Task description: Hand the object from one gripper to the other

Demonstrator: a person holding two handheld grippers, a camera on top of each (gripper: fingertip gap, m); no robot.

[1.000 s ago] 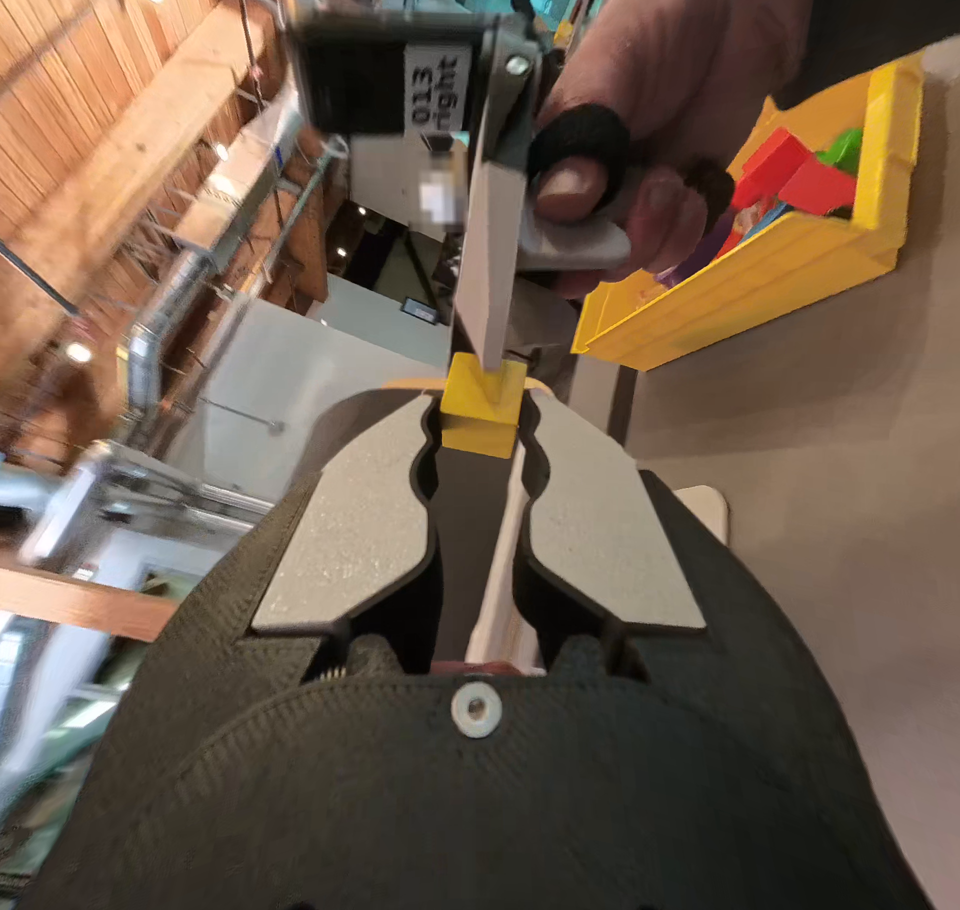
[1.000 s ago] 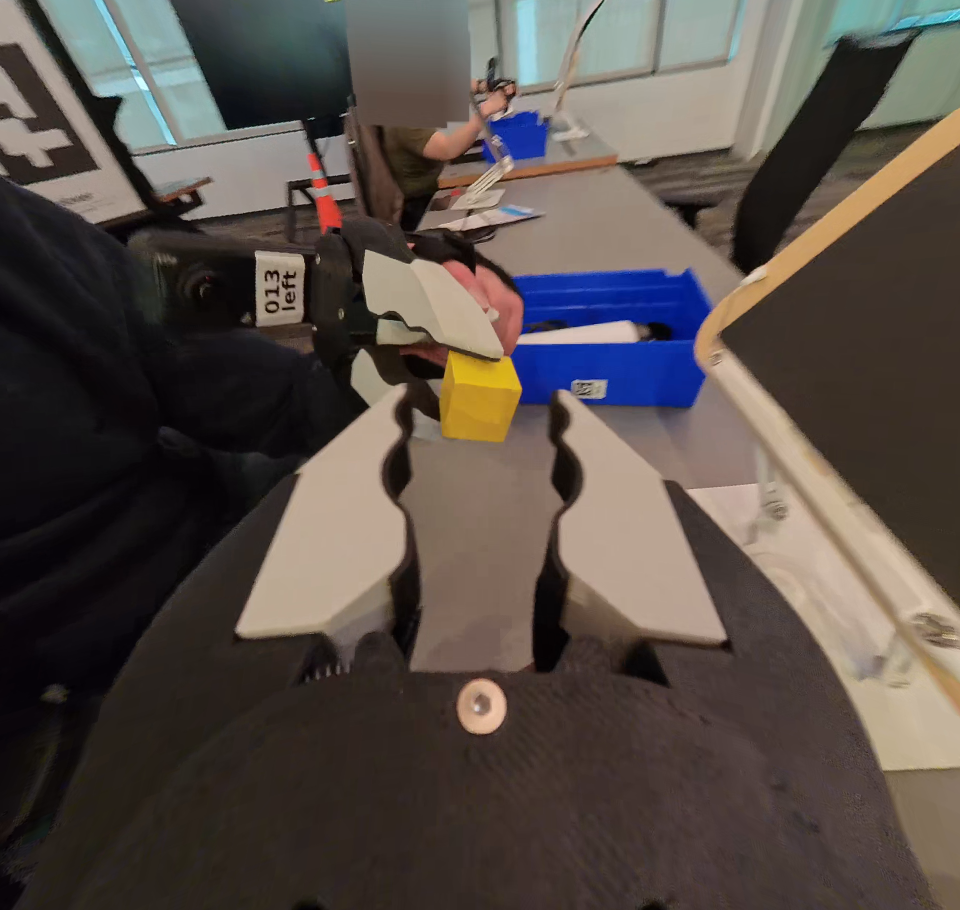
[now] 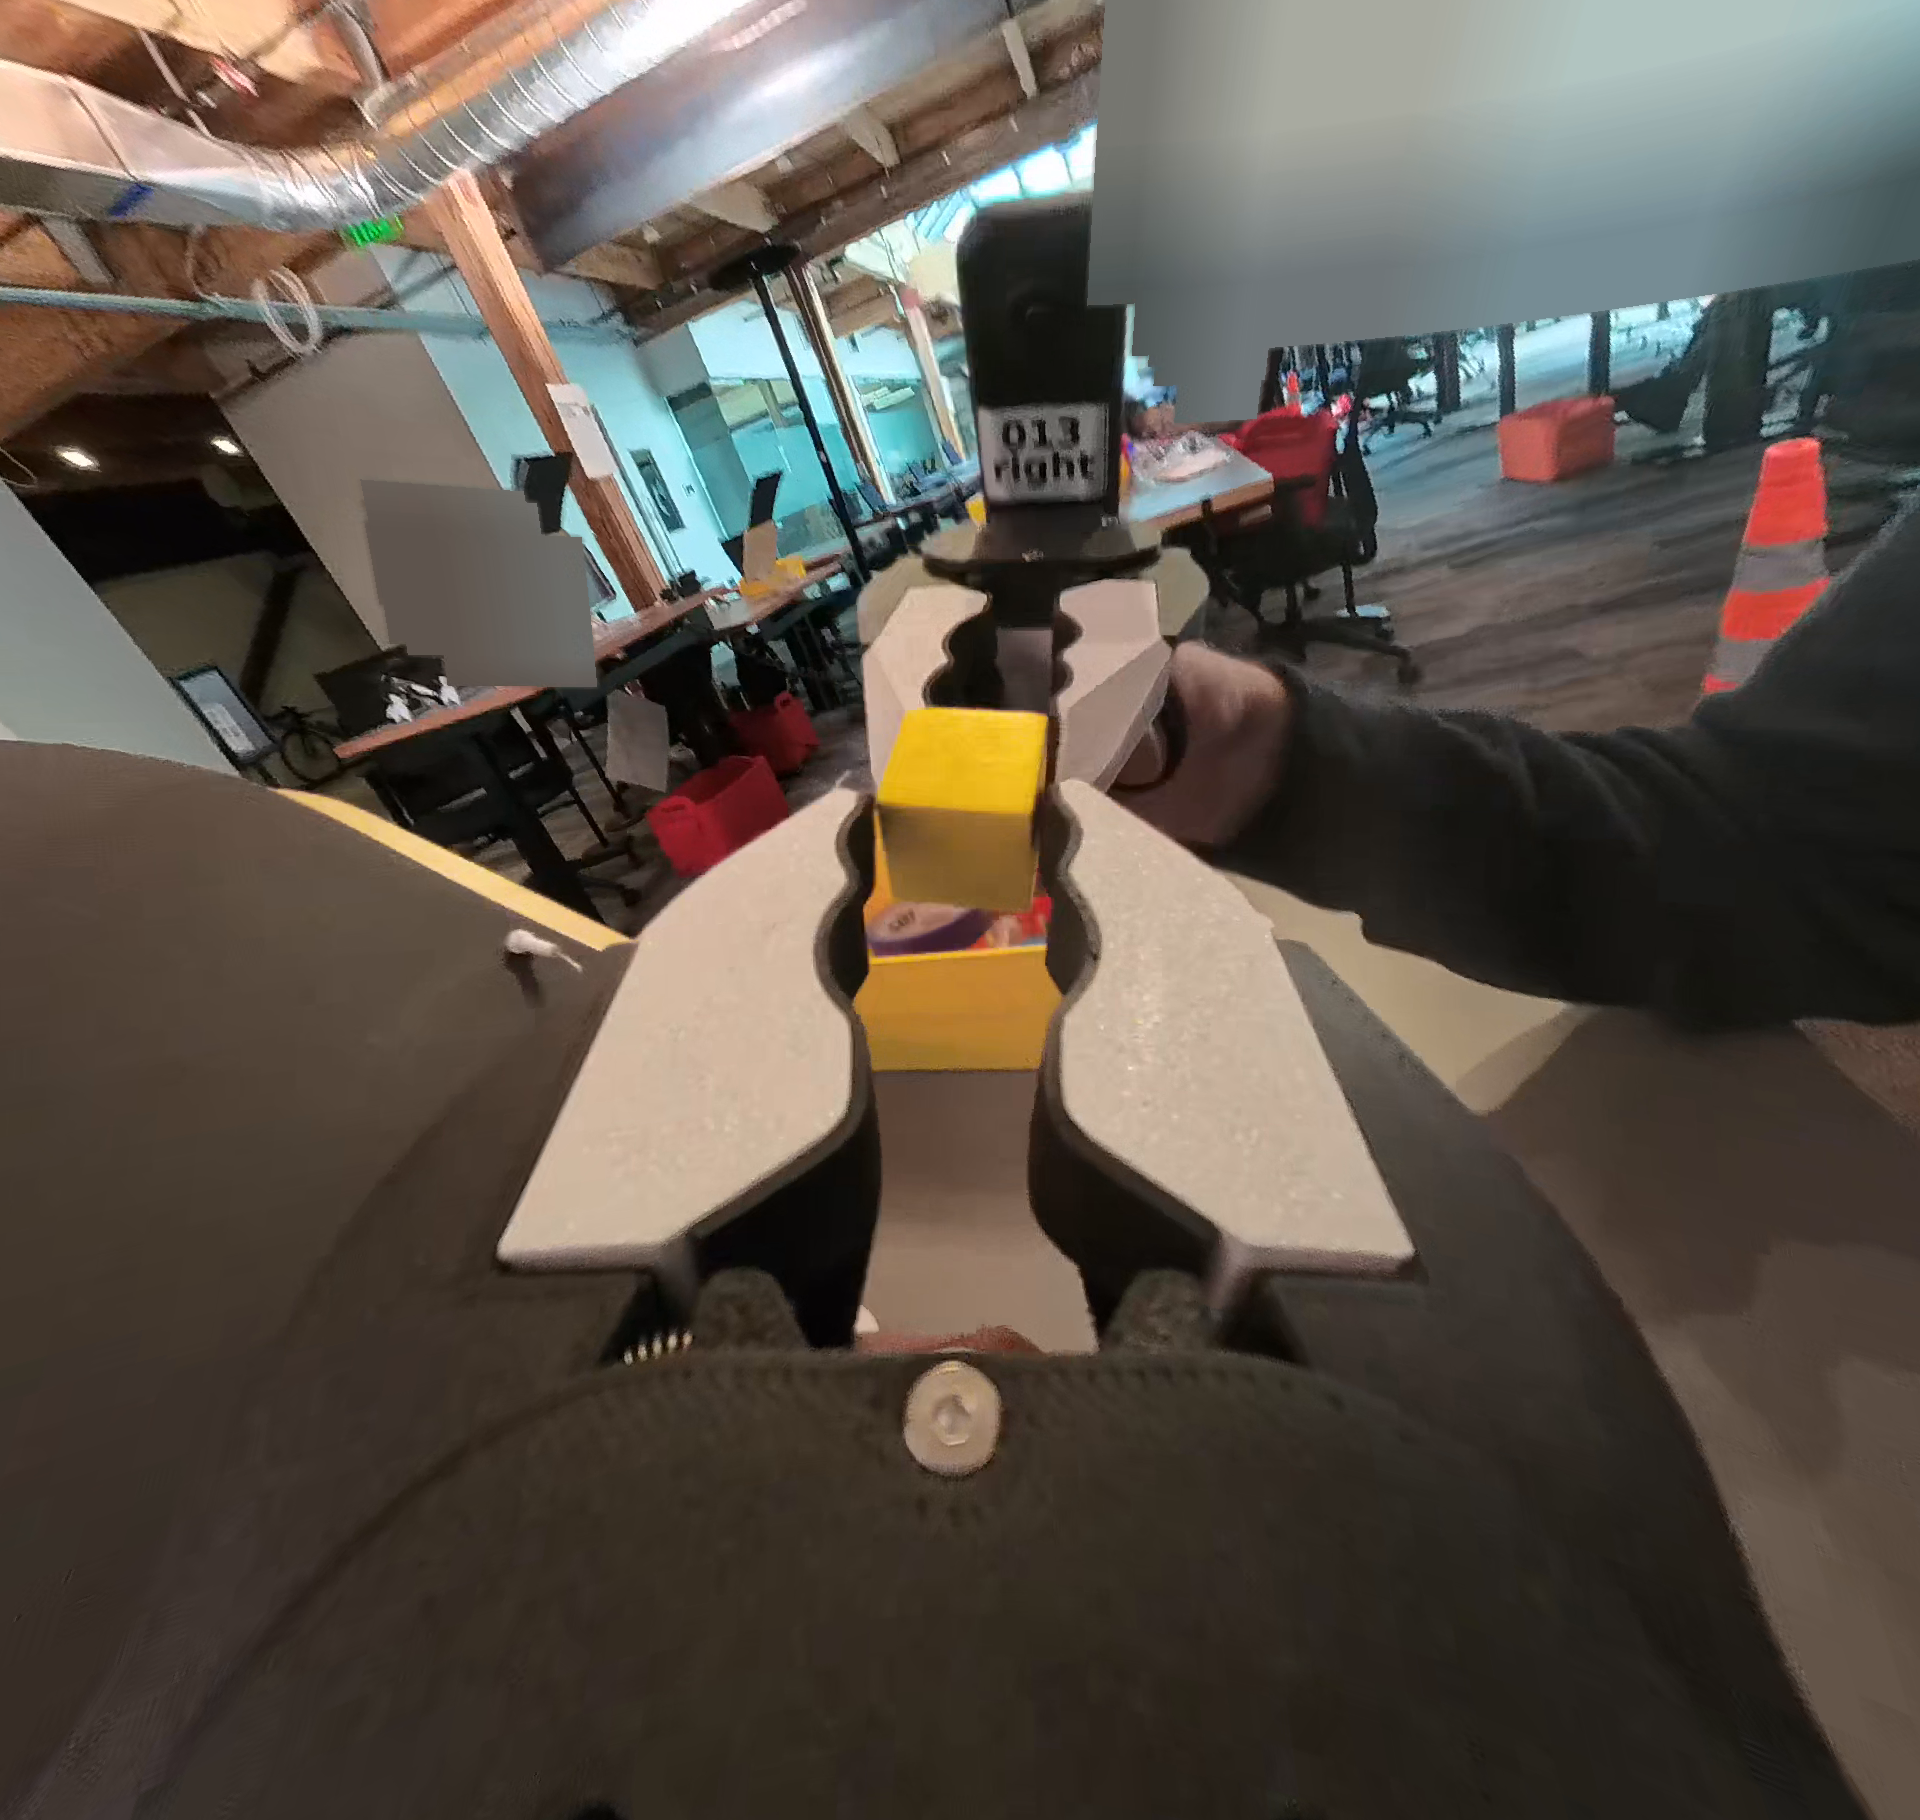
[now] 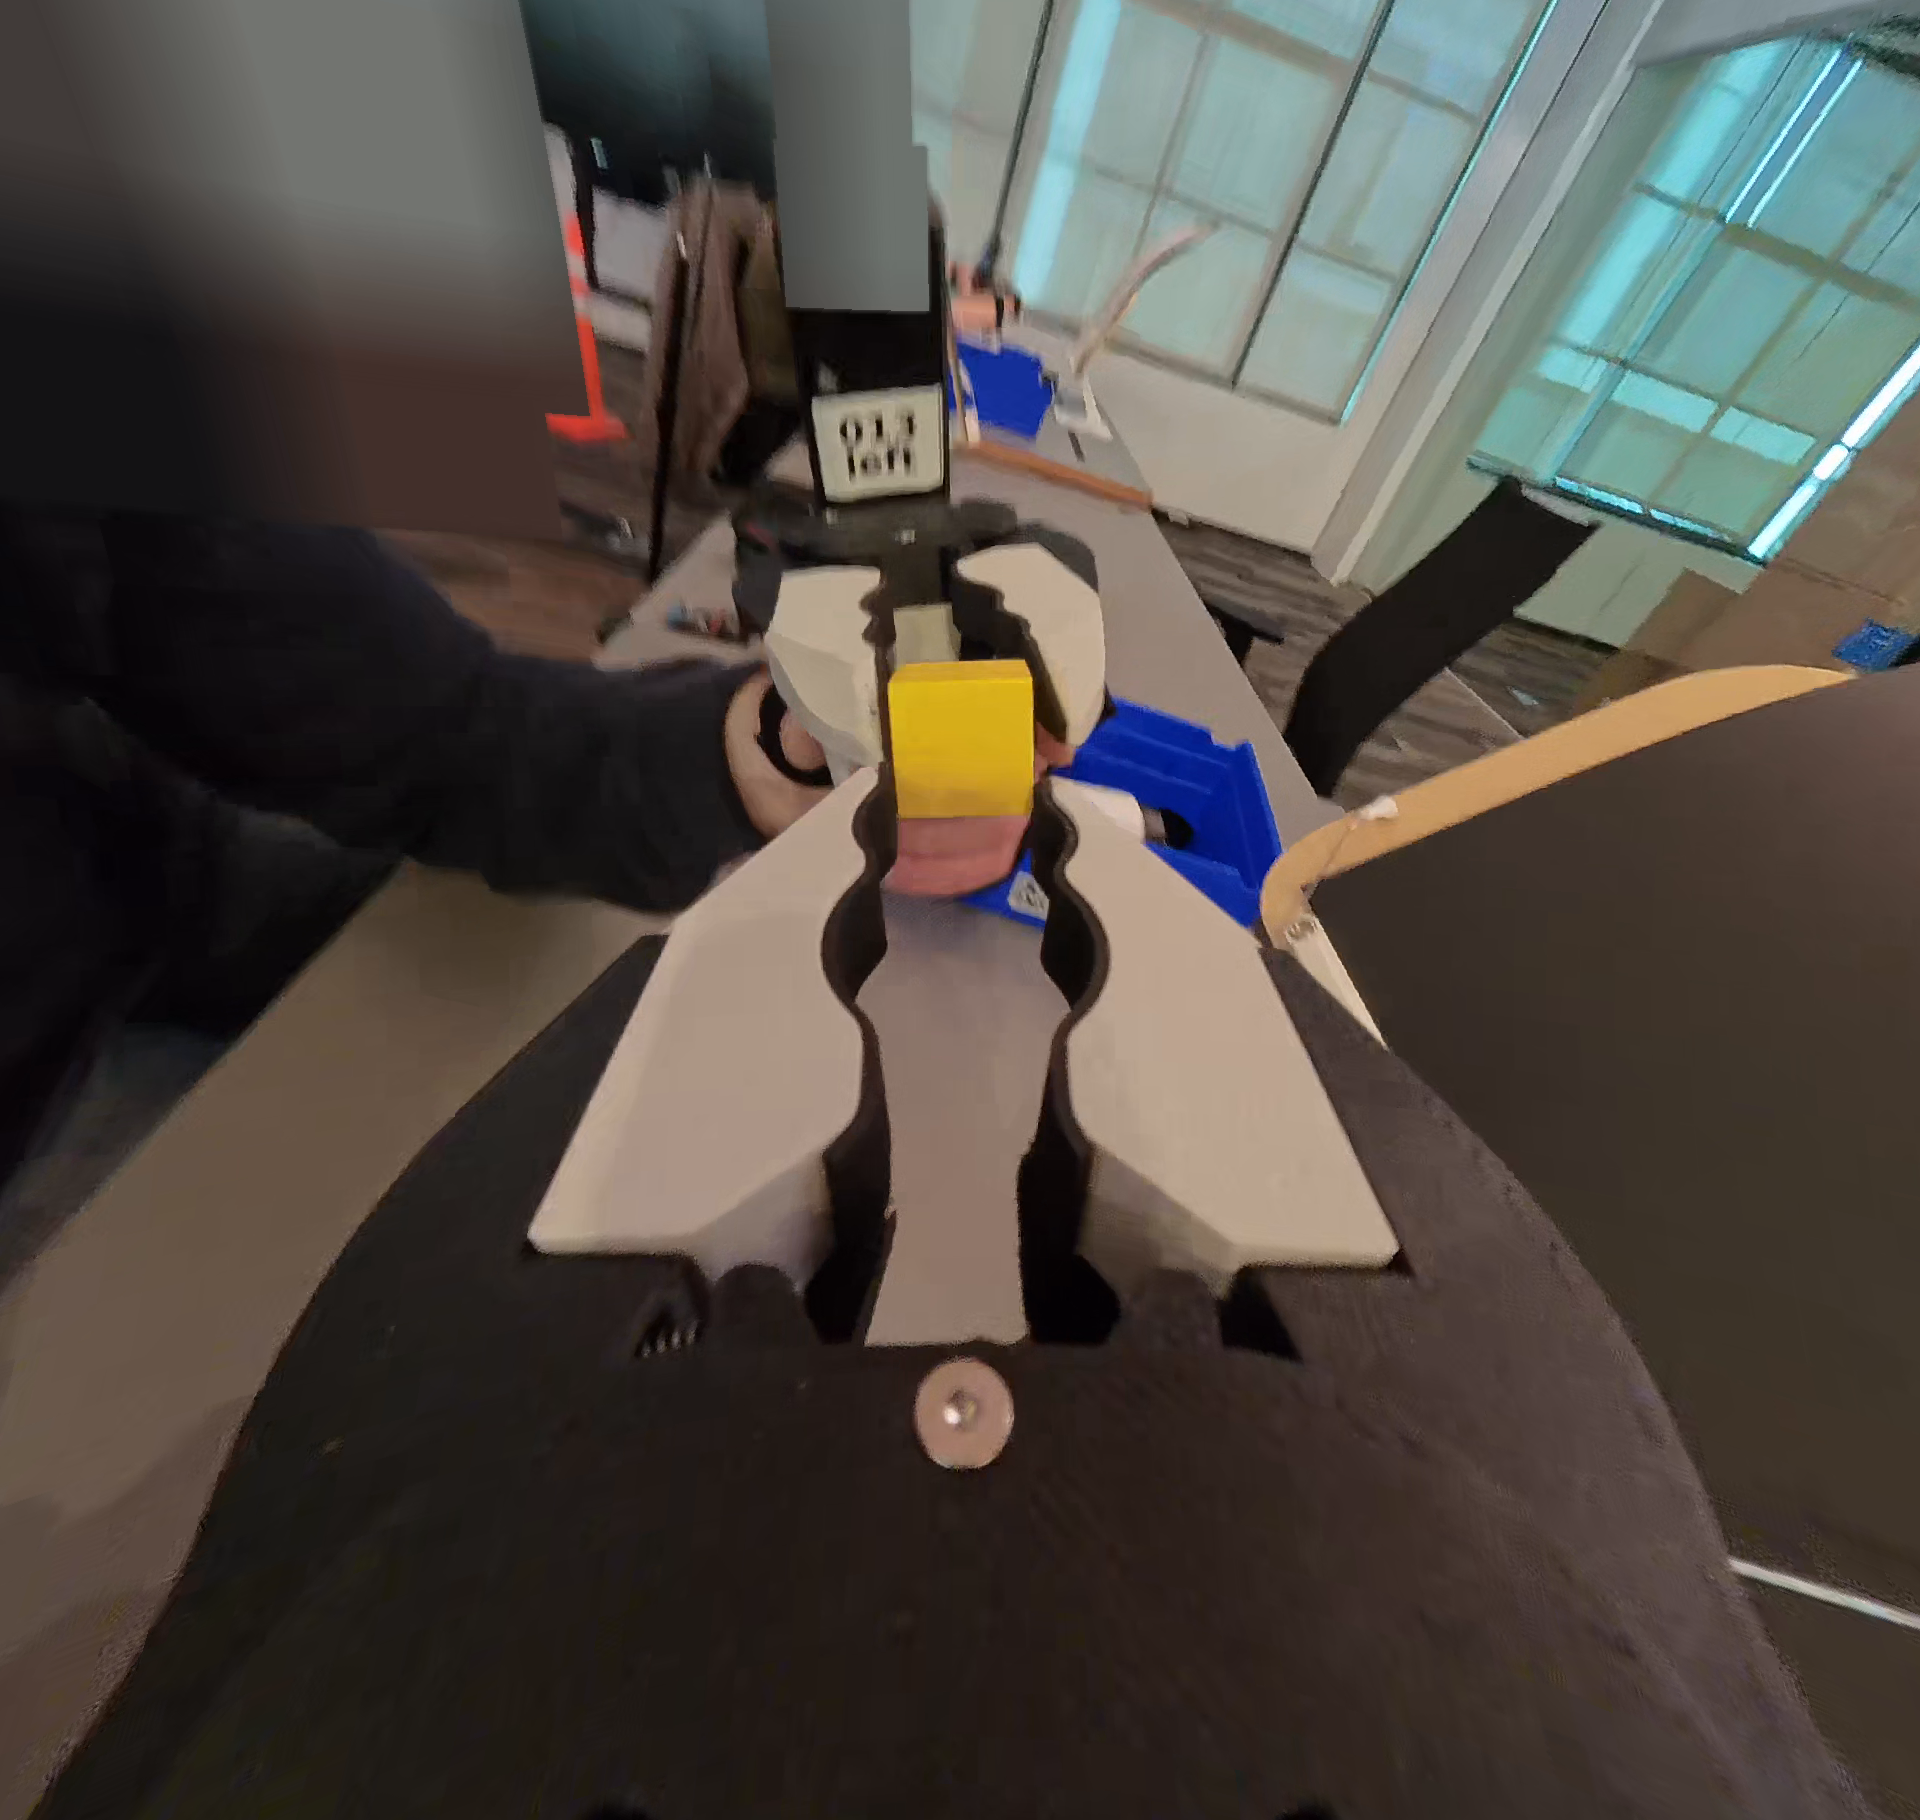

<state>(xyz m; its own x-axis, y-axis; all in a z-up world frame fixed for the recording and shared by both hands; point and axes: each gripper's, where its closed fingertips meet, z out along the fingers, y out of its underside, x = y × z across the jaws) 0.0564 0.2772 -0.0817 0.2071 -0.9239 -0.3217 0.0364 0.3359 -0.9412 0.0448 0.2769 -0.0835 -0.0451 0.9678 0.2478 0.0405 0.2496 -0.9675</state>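
Both tongs (image 3: 958, 804) around yellow cube (image 3: 961, 806)

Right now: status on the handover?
Left gripper shut on yellow cube. Right gripper shut on it too, facing head-on. Both grip; nothing between.

Matt yellow plastic-looking block (image 3: 961, 814); grainy grey fingers (image 3: 727, 1032).
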